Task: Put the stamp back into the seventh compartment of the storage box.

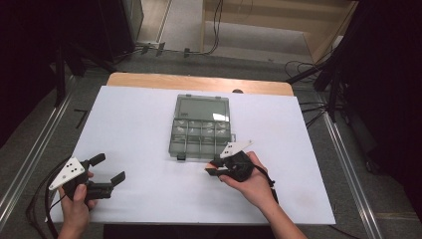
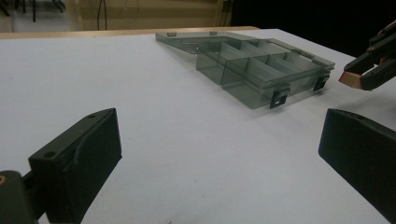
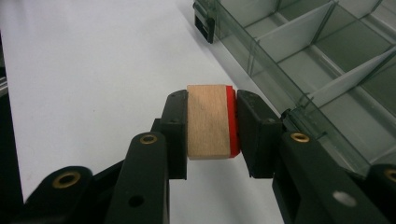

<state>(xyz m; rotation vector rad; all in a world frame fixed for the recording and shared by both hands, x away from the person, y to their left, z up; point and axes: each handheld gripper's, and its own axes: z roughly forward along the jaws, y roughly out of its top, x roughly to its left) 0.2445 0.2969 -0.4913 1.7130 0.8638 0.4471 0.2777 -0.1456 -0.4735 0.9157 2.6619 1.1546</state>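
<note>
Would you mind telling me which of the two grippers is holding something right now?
The right gripper: its jaws clamp a small wooden block with a red face beside the open organiser box. The left gripper stands wide open over bare table.

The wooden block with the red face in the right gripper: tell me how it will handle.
The wooden block looks rigid, since the right gripper clamps it without visible bending. It is probably light. Its flat faces suggest it won't roll once set in the compartment box.

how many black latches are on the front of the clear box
2. One latch sits at the front wall's left corner in the high view, the other latch at its right corner, beside the right gripper holding a wooden block. The organizer box lies open.
</note>
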